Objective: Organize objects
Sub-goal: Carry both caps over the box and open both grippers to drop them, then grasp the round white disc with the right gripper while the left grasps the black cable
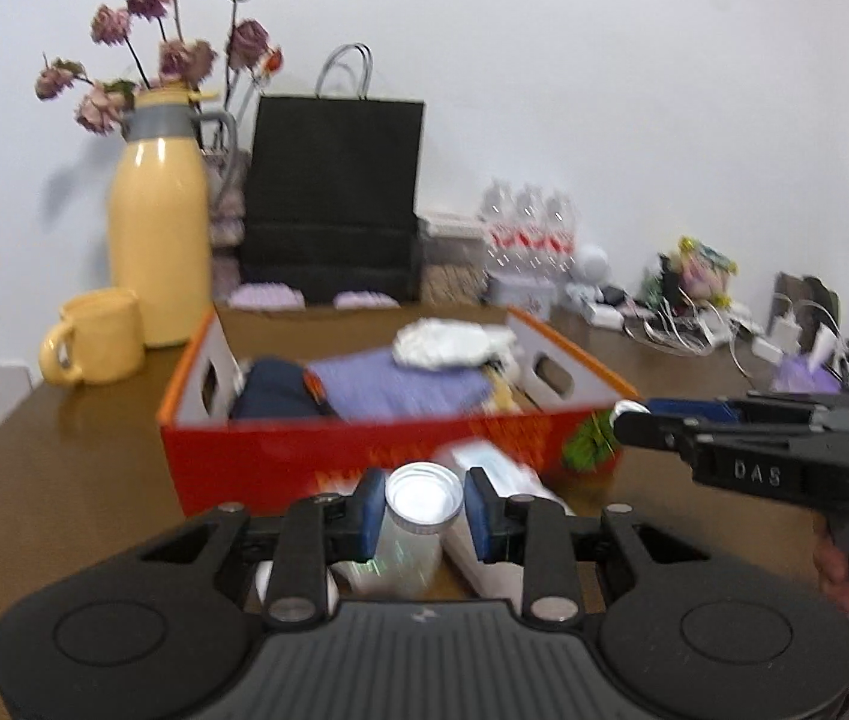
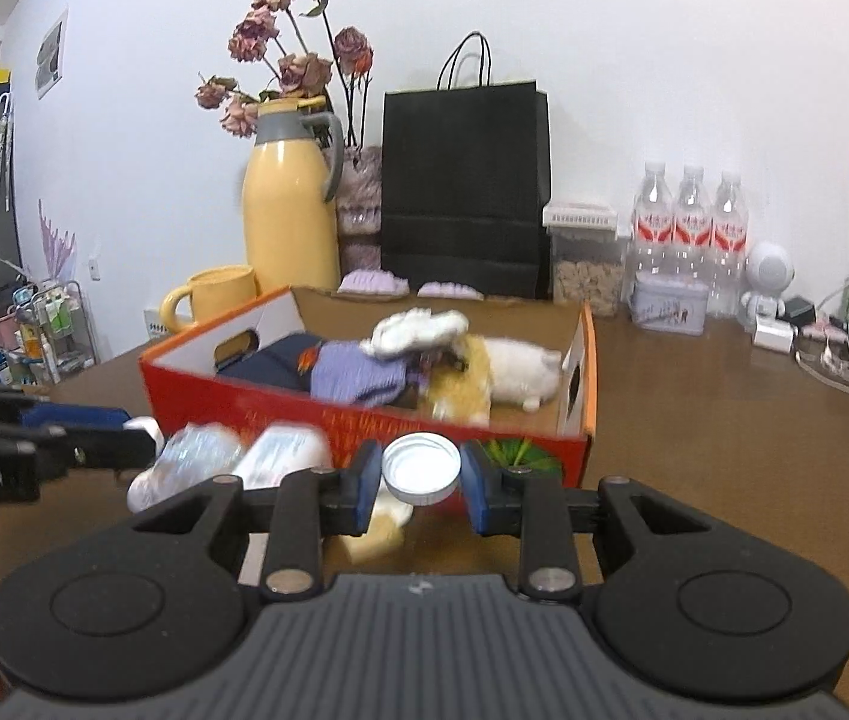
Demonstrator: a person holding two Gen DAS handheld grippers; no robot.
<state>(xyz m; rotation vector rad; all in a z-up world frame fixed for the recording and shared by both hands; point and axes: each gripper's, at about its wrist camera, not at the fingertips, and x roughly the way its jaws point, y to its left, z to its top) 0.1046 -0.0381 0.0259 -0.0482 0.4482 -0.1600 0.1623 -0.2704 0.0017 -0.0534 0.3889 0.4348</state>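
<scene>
Grippers: we're clamping the clear jar [image 1: 409, 546] in the left gripper [image 1: 424, 510], white lid [image 2: 421, 468] in the right gripper [image 2: 421, 483]; next, we're aligning lid over jar mouth at lower centre

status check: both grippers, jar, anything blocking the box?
Left gripper around clear jar. Right gripper holds white lid. Red box ahead, packets before it.

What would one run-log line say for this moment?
left hand-held gripper: grips open clear jar | right hand-held gripper: grips white lid | red box: behind
</scene>
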